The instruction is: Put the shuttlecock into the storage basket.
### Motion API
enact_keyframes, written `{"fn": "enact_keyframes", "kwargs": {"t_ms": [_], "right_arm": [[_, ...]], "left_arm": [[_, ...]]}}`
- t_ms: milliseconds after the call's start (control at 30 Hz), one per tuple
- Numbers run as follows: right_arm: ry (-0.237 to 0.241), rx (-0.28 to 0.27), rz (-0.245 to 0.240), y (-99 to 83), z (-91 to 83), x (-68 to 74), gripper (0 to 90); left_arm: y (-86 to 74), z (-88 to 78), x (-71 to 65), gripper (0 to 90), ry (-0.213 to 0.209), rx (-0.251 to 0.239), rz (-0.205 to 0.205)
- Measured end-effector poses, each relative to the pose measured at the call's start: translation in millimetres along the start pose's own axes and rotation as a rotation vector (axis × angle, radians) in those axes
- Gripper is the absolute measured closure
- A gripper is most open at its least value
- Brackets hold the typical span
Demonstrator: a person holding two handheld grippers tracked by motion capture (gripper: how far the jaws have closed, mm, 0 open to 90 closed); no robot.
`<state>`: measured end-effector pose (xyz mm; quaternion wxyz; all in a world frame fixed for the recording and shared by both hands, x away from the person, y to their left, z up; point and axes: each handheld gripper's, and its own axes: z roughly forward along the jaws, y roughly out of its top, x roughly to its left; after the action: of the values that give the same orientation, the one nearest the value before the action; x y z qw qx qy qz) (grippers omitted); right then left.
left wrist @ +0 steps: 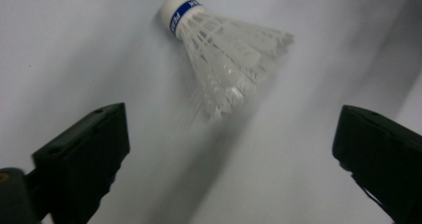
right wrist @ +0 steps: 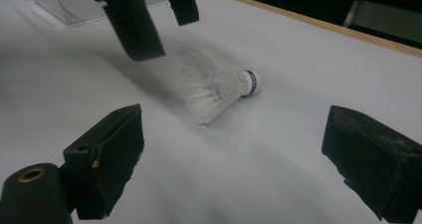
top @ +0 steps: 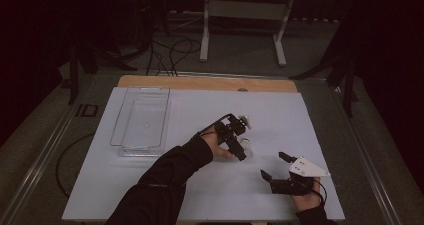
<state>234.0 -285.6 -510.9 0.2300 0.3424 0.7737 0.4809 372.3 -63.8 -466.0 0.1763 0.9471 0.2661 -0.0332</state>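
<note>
The shuttlecock [left wrist: 224, 59] lay on its side on the white worktop [top: 150, 185], untouched, below the spread left tongs [top: 233, 133], the right tongs [top: 274, 166] also spread nearby, and a careless pinch on the feathers would likely have crushed them or flicked it away.

Left gripper [top: 239, 137] and right gripper [top: 273, 166] both low, jaws spread wide, nothing between them.
</note>
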Motion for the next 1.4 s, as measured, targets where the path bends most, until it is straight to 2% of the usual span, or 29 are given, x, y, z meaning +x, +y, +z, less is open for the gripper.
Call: {"fn": "enact_keyframes", "kwargs": {"t_ms": [100, 200, 500, 700, 833, 1000, 1067, 1233, 1300, 1400], "right_arm": [[0.001, 0.002, 0.002, -0.2, 0.2, -0.1, 9.5], [0.002, 0.000, -0.001, 0.0, 0.1, -0.1, 9.5], [0.001, 0.003, -0.001, 0.0, 0.2, -0.2, 9.5], [0.000, 0.005, -0.002, -0.1, 0.6, -0.2, 9.5], [0.001, 0.008, 0.000, -0.3, 0.7, -0.2, 9.4], [0.000, 0.012, -0.003, -0.2, 1.2, -0.1, 9.5], [0.001, 0.013, -0.002, -0.2, 1.3, 0.1, 9.5], [0.000, 0.012, -0.002, -0.3, 1.3, -0.2, 9.5], [0.001, 0.013, 0.000, -0.4, 1.5, -0.1, 9.5], [0.000, 0.012, -0.001, -0.4, 1.7, -0.2, 9.5]], "left_arm": [[0.3, 4.7, 0.7, 10.4, 0.016, -0.001, -0.010], [-0.8, 11.9, 3.8, 14.2, 0.006, -0.003, -0.022], [-3.9, 25.7, 8.0, 39.1, -0.004, -0.013, -0.022], [-3.4, 33.9, 9.5, 48.6, -0.006, -0.009, -0.041], [-2.7, 34.3, 10.8, 55.7, -0.011, -0.009, -0.047], [-0.4, 35.1, 10.4, 69.6, -0.008, -0.003, -0.063], [0.5, 36.3, 11.1, 73.7, -0.023, 0.001, -0.075], [2.6, 36.5, 13.3, 85.8, -0.012, 0.005, -0.094], [3.6, 35.2, 12.5, 89.5, -0.026, 0.004, -0.082], [5.4, 32.4, 10.0, 90.0, -0.022, 0.014, -0.063]]}}
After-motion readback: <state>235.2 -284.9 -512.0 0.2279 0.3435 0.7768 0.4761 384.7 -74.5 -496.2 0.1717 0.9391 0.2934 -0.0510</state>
